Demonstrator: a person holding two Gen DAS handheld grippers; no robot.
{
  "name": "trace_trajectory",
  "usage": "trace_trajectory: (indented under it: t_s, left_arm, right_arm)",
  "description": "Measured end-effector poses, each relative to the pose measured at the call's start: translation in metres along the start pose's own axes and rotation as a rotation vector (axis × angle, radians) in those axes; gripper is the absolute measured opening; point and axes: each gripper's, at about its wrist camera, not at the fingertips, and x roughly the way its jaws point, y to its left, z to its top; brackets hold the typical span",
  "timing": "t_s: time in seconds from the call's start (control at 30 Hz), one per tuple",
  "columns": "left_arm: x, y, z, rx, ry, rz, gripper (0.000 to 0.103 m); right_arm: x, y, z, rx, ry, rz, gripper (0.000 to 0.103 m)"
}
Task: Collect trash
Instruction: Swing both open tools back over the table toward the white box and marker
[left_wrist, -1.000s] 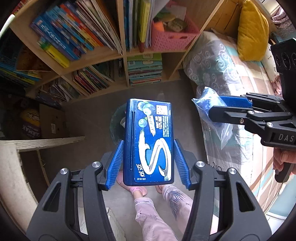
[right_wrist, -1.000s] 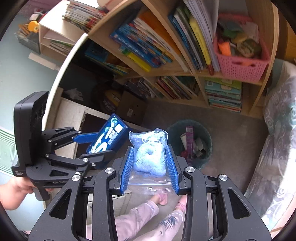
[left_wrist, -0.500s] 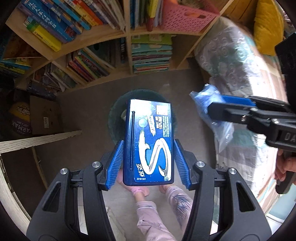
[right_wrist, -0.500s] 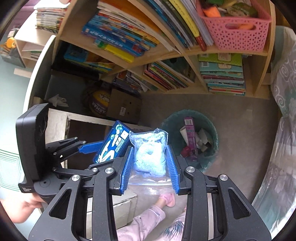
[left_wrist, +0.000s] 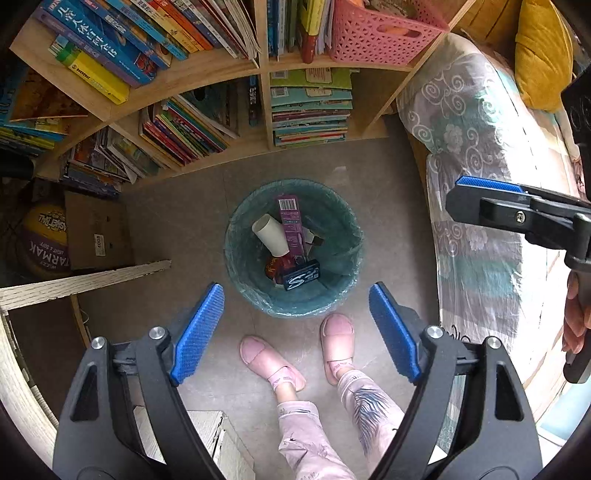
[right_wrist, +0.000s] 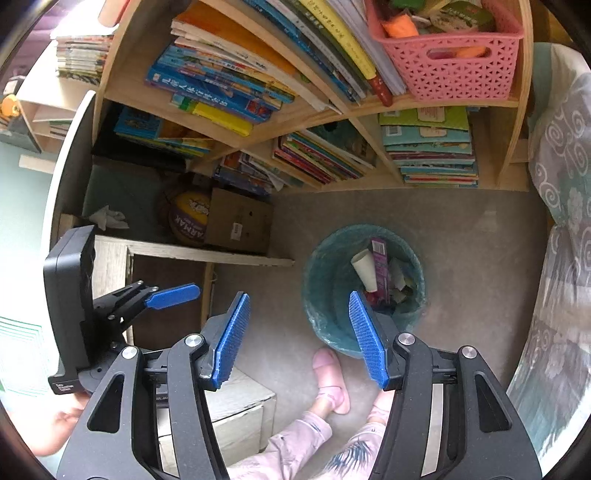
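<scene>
Both hand-held grippers now stand empty over the teal-lined trash bin (left_wrist: 293, 247) at the centre of the left wrist view. The left gripper (left_wrist: 296, 330) is opening wide with nothing between its blue pads — the blue gum box (left_wrist: 301, 277) it held a second ago now lies inside the bin, beside a paper cup (left_wrist: 270, 234) and a purple carton (left_wrist: 290, 223). The right gripper (right_wrist: 299, 338) is opening too, its jaws empty; the blue plastic bag it carried is no longer visible. Both pieces appear dropped, so this round of collecting looks finished.
</scene>
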Motion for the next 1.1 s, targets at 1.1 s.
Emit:
trace_trajectory:
  t_s: [1.1]
  left_arm:
    - [-0.223,0.046,-0.074,-0.188,-0.254,0.073,0.096]
  right_arm:
    - [-0.134,0.199,0.018,-0.438,-0.066,0.038,0.085]
